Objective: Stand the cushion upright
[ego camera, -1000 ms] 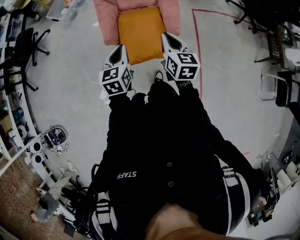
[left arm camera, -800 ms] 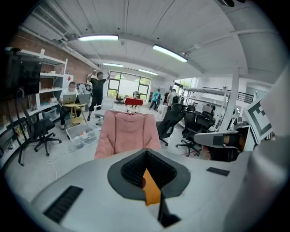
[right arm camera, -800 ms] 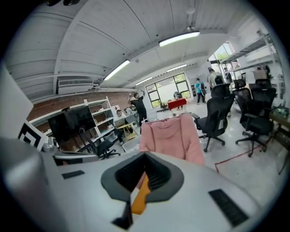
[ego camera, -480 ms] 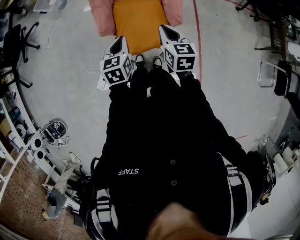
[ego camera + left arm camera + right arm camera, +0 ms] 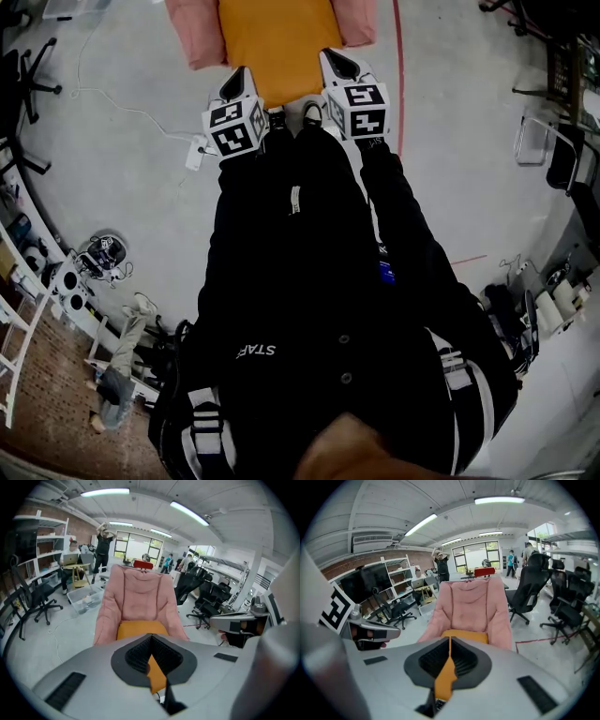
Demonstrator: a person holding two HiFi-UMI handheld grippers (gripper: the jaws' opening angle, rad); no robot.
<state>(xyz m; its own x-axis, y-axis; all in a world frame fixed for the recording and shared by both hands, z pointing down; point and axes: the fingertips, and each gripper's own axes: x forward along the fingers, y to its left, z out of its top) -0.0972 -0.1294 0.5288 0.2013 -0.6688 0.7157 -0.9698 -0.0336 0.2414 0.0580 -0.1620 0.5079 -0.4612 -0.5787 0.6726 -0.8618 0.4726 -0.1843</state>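
An orange cushion (image 5: 277,37) lies flat on the seat of a pink padded lounge chair (image 5: 187,33), at the top of the head view. My left gripper (image 5: 238,75) hangs at the cushion's near left corner, my right gripper (image 5: 331,60) at its near right corner. Both are shut and hold nothing. In the left gripper view the cushion (image 5: 136,630) shows just past the shut left gripper (image 5: 151,637), below the chair's back (image 5: 140,590). The right gripper view has the cushion (image 5: 465,634) beyond the shut right gripper (image 5: 450,640). Whether either tip touches the cushion I cannot tell.
A red tape line (image 5: 400,75) runs along the floor right of the chair. A white cable with a power strip (image 5: 195,152) lies on the left. Office chairs (image 5: 525,597), a clear plastic box (image 5: 84,599), shelves (image 5: 393,588) and people (image 5: 103,545) stand around.
Both grippers have sunk and moved forward, from above the cushion's near edge down to its two near corners. The chair and cushion have slid up in the head view.
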